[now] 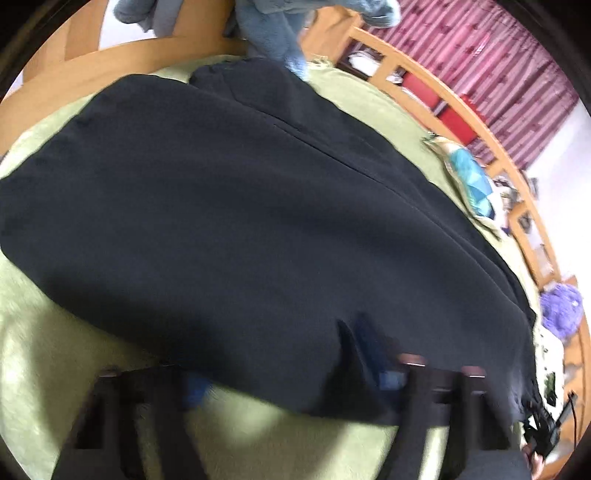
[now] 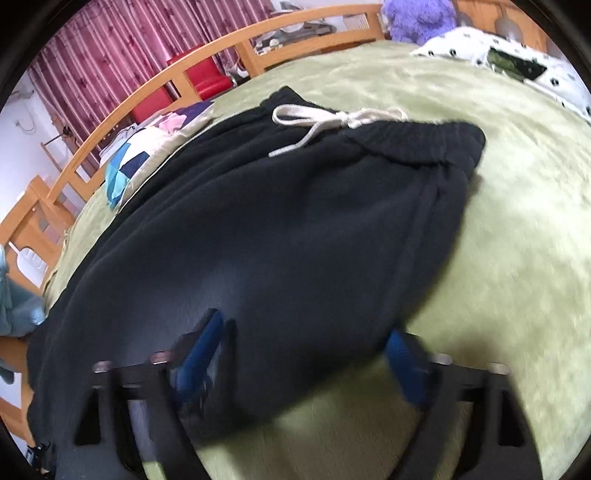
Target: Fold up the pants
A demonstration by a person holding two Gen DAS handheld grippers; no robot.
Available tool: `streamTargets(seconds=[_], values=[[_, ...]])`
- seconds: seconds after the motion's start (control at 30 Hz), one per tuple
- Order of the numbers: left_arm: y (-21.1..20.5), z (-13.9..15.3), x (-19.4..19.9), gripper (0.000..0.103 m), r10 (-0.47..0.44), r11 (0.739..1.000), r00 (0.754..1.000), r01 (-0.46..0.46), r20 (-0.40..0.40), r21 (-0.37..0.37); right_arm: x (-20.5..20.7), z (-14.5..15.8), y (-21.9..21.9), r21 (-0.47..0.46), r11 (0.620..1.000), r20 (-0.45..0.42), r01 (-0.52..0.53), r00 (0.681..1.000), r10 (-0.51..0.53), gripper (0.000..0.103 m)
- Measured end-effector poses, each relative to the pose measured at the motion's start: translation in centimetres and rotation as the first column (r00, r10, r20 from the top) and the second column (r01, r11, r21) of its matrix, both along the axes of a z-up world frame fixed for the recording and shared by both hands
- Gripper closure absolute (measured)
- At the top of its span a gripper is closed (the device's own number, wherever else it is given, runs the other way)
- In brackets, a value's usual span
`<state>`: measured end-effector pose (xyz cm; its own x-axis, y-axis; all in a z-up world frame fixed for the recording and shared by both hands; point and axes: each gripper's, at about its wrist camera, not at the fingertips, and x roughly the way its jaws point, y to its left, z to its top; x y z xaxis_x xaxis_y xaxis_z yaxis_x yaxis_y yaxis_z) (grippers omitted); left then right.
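Observation:
Black sweatpants (image 1: 240, 206) lie flat on a green blanket (image 1: 55, 362), folded lengthwise, one leg on the other. In the right wrist view I see the waistband end (image 2: 413, 144) with a white drawstring (image 2: 332, 122). My left gripper (image 1: 280, 373) is open, its blue-padded fingers straddling the near edge of the pants legs. My right gripper (image 2: 306, 339) is open, one finger (image 2: 207, 343) over the black fabric and the other (image 2: 402, 358) at the fabric's edge by the blanket. Neither holds cloth.
The bed has a wooden rail (image 2: 155, 85) along the far side, with red curtains (image 2: 129, 48) behind. A patchwork cushion (image 2: 144, 155) lies beside the pants. A purple plush (image 2: 417, 18) and a spotted pillow (image 2: 517, 62) sit near the head. Blue clothing (image 1: 273, 33) hangs at the foot.

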<state>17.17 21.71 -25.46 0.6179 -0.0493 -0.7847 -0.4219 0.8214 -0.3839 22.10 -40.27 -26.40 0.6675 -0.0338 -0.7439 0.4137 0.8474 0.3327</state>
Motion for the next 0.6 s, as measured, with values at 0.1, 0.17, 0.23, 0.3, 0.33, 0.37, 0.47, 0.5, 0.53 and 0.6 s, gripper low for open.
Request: streamTargets(seconds=[0.1,0.17,0.23,0.3,0.33,0.37,0.47,0.5,0.53,0.6], values=[[1.3,0.1,0.1,0.093,0.018,1.0,0.999,-0.019,-0.039,-0.008,-0.1,0.2,-0.4,0.035,0.999,0.019,-0.026,1.0,0.025,0.086],[1.0,1.1,-0.1,0.094,-0.024,1.0,0.999,0.025,-0.044,0.015,-1.5,0.5,-0.8,0.073,0.997,0.04,-0.02,0.999,0.017,0.087],[0.3,2.3,-0.9,0.094,-0.051,0.997,0.998,0.053,-0.044,0.061,-2.7,1.0,-0.7,0.068,0.997,0.035,-0.021,0.999,0.018,0.087],[-0.1,3.8,-1.7,0.094,-0.076,0.993,0.997,0.079,-0.035,0.087,-3.9,1.8,-0.6,0.055,0.998,0.035,-0.03,0.999,0.028,0.088],[-0.1,4.7,-2.0,0.094,-0.078,0.992,0.996,0.081,-0.03,0.097,-4.5,2.5,-0.6,0.044,0.998,0.032,-0.041,0.999,0.039,0.088],[0.2,5.3,-2.1,0.094,-0.075,0.992,0.997,0.077,-0.026,0.098,-4.9,3.0,-0.7,0.042,0.998,0.033,-0.047,0.998,0.045,0.088],[1.1,8.1,-2.0,0.094,-0.078,0.992,0.997,0.076,0.023,0.099,-5.3,5.4,-0.9,0.053,0.996,0.055,-0.077,0.996,0.075,0.088],[1.6,8.7,-1.8,0.094,-0.08,0.991,0.996,0.076,0.033,0.107,-5.2,6.2,-0.8,0.052,0.995,0.064,-0.089,0.994,0.086,0.088],[1.4,9.4,-1.0,0.094,-0.082,0.99,0.996,0.077,0.036,0.119,-4.8,7.0,-0.7,0.045,0.994,0.07,-0.1,0.993,0.097,0.088],[1.2,10.8,0.9,0.094,-0.088,0.985,0.996,0.082,0.031,0.155,-3.4,8.8,-0.2,0.012,0.992,0.07,-0.124,0.99,0.123,0.088]])
